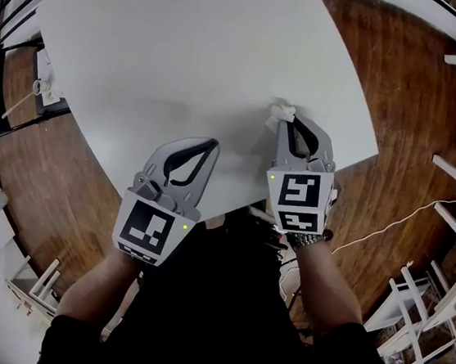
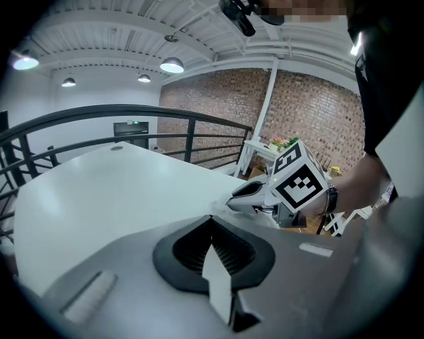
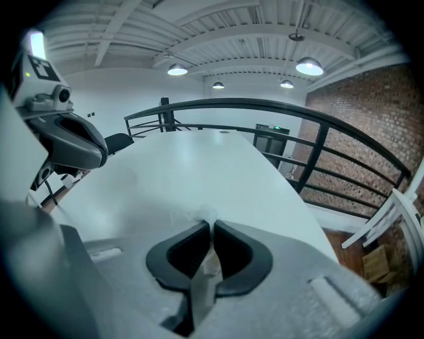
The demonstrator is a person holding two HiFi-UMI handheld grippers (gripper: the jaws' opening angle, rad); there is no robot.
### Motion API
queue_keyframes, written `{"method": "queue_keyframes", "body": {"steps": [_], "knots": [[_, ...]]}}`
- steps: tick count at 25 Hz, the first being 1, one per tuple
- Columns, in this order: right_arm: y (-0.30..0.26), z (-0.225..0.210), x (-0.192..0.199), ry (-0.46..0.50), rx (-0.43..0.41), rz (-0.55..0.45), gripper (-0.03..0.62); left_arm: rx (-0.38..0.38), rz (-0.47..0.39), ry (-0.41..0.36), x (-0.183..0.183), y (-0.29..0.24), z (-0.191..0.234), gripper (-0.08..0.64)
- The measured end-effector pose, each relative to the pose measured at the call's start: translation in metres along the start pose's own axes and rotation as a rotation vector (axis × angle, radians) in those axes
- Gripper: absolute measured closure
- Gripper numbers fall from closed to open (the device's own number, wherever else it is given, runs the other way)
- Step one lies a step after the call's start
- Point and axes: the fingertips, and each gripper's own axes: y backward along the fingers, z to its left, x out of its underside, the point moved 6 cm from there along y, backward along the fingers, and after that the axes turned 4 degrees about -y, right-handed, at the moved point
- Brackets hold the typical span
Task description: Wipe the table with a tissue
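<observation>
Right gripper [image 1: 287,122]: jaws pinched shut on tissue [image 1: 281,109], which touches the table [image 1: 188,40] near its right edge.
Left gripper [image 1: 211,145]: jaws together, nothing between them, over the near edge.
Open room: the tabletop spreads wide ahead and leftward.

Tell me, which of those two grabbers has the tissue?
The right gripper: its jaws are pinched on the white tissue, pressed to the table. The left gripper is closed on nothing.

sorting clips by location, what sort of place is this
Probably a loft-style mezzanine in an office or café: black railing beside the white table, brick wall beyond, wooden floor.
</observation>
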Motion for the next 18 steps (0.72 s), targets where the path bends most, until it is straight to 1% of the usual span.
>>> {"method": "queue_keyframes", "body": {"steps": [8,18], "knots": [[0.013,0.001,-0.001,0.001,0.024,-0.024,0.581,-0.001,-0.019,-0.023,-0.003,0.011,-0.005,0.551],[0.049,0.027,-0.009,0.02,0.042,-0.074,0.581,-0.013,-0.071,-0.055,-0.004,0.044,-0.014,0.551]]}}
